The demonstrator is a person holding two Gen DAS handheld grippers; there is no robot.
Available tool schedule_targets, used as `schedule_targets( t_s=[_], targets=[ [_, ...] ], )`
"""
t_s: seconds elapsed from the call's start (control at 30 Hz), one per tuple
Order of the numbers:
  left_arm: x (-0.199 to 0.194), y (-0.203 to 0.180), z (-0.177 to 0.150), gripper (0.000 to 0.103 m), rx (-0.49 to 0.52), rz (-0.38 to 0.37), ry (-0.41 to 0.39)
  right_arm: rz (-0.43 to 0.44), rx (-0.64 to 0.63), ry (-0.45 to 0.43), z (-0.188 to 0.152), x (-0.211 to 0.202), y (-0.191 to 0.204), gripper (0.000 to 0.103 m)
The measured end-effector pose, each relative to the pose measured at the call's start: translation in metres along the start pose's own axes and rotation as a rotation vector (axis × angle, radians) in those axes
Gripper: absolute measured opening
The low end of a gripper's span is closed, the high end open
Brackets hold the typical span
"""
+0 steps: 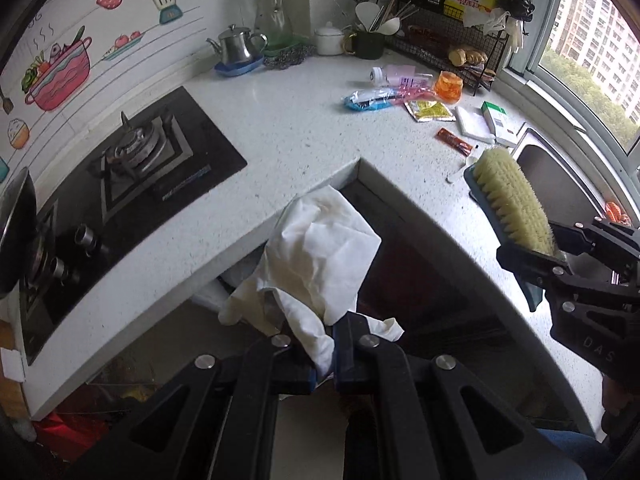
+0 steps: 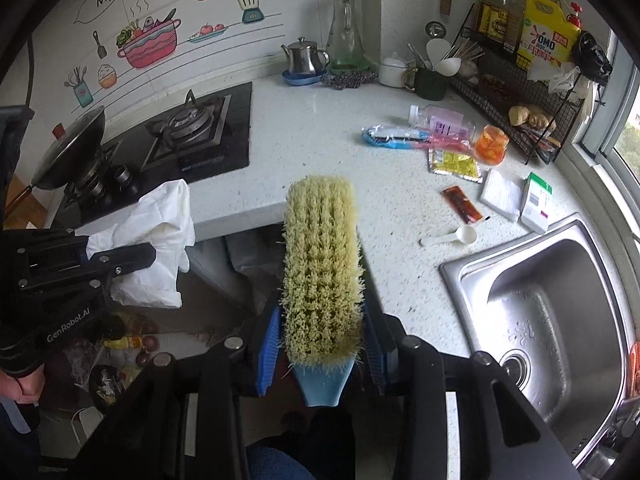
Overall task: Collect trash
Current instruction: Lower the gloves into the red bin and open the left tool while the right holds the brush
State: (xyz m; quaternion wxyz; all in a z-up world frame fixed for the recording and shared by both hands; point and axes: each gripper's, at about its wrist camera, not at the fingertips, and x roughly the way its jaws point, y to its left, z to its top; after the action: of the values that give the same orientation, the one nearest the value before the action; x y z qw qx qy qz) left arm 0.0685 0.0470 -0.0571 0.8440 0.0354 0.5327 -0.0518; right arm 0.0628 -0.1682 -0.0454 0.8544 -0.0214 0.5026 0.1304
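My left gripper [image 1: 324, 344] is shut on a crumpled white plastic bag [image 1: 320, 256], held off the inner corner of the white counter [image 1: 280, 132]; the bag also shows in the right wrist view [image 2: 156, 236]. My right gripper [image 2: 322, 344] is shut on a blue scrub brush with yellow bristles [image 2: 322, 264], bristles up, over the counter edge; it also shows in the left wrist view [image 1: 510, 204]. Trash lies on the counter: blue wrapper [image 2: 394, 136], pink packet [image 2: 444, 124], yellow sachet [image 2: 454, 162], orange cup [image 2: 491, 145], red sachet [image 2: 462, 204], white spoon [image 2: 450, 236], paper [image 2: 500, 194], small box [image 2: 536, 202].
A steel sink [image 2: 548, 304] is at the right. A gas hob [image 2: 184, 132] with a pan [image 2: 68, 152] is at the left. A kettle [image 2: 305, 58], glass jug [image 2: 344, 32], cup of utensils [image 2: 430, 80] and wire rack [image 2: 520, 76] line the back. Clutter lies on the floor [image 2: 116, 352].
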Motion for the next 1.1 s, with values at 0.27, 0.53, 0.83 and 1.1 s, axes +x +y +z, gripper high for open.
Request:
schedule_targets(
  t_s=[0.27,0.53,0.83,1.1],
  targets=[
    [0.047,0.016,-0.053,0.004,-0.024,0.003,0.108,0.025,0.008,0.084,-0.037,0.045,0.026,0.036],
    [0.138,0.023,-0.095,0.004,-0.032,0.009,0.223,0.010,0.000,0.172,-0.080,0.127,0.039,0.036],
    [0.277,0.008,-0.129,0.004,-0.010,-0.034,0.306,-0.037,0.045,0.223,-0.123,0.238,0.013,0.036],
    [0.385,-0.010,-0.154,0.004,0.019,-0.088,0.383,-0.067,0.069,0.257,-0.159,0.320,-0.013,0.036]
  ],
)
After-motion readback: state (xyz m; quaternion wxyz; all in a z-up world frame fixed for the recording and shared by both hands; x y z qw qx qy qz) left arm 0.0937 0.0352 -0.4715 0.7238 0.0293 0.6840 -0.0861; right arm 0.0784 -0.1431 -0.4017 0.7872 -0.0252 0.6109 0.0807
